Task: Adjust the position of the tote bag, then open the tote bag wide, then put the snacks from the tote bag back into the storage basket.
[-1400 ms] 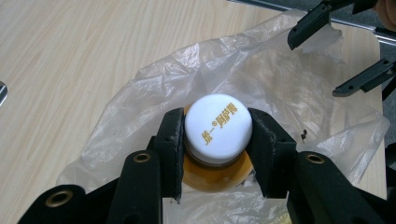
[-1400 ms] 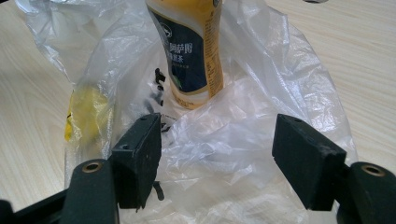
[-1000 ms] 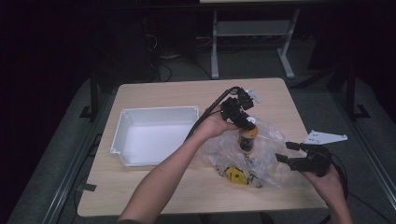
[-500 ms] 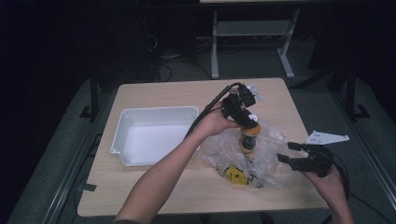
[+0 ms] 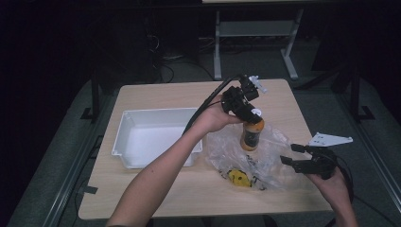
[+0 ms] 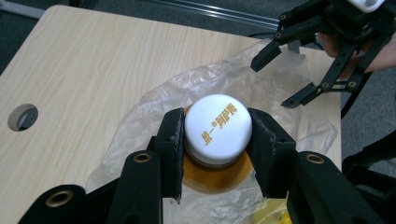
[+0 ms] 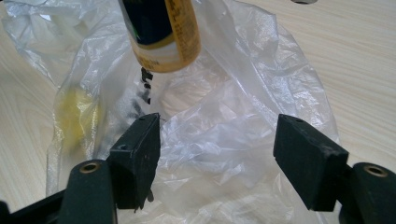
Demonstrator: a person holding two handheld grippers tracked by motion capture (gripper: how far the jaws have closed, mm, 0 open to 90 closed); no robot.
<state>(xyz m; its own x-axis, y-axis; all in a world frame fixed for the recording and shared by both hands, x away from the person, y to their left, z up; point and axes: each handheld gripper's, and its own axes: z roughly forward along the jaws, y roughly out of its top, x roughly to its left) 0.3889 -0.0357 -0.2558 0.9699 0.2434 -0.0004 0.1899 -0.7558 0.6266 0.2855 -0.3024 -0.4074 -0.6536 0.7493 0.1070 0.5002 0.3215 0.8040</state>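
An amber bottle (image 5: 250,137) with a white printed cap (image 6: 218,128) hangs upright just above a crumpled clear plastic bag (image 5: 272,158). My left gripper (image 5: 251,118) is shut on the cap, its pads (image 6: 173,140) pressing both sides. In the right gripper view the bottle's lower end (image 7: 161,32) floats over the bag (image 7: 224,121). My right gripper (image 5: 295,156) stands open at the bag's right edge, and its jaws straddle loose plastic without pinching it. A yellow object (image 5: 236,177) lies inside the bag.
A white tray (image 5: 124,142) sits on the left half of the wooden table (image 5: 156,94). The table has a round hole (image 6: 22,116) in its top. A metal stand (image 5: 255,28) is on the floor beyond the far edge.
My left gripper has lifted the bottle upward, out of the bag. My right gripper has kept its place at the bag's edge.
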